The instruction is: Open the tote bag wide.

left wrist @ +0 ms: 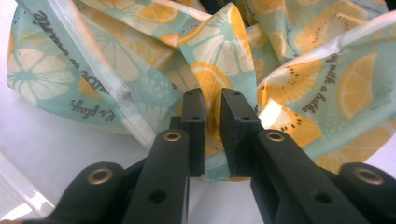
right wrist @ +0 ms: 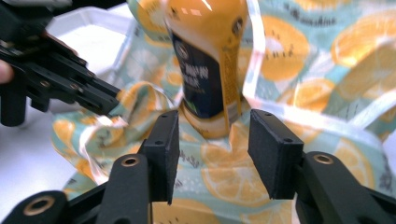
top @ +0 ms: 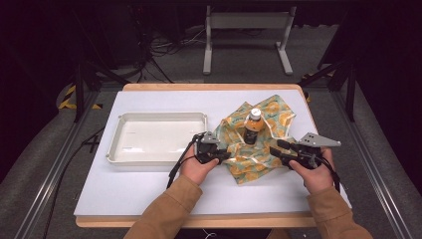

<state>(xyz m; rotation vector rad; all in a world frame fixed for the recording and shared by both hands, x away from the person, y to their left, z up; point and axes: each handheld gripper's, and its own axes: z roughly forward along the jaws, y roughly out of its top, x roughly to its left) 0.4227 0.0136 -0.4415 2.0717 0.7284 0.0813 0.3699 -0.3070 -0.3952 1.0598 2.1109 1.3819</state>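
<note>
A teal cloth (top: 249,162) printed with orange slices lies crumpled on the white table, and a small bottle of orange drink (top: 254,127) stands upright on it. My left gripper (top: 224,154) is at the cloth's left edge. In the left gripper view its jaws (left wrist: 213,93) stand slightly apart, with a fold of the cloth (left wrist: 93,70) in the narrow gap. My right gripper (top: 276,147) hovers at the cloth's right side. It is open (right wrist: 215,116) over the cloth (right wrist: 327,70), pointing at the bottle (right wrist: 205,60), and holds nothing. The left gripper (right wrist: 70,84) also shows beyond it.
A white rectangular tray (top: 114,144) sits on the table to the left of the cloth, close to my left hand. The table's wooden edge (top: 199,221) runs in front of the person's sleeves. A metal frame (top: 246,30) stands on the floor behind the table.
</note>
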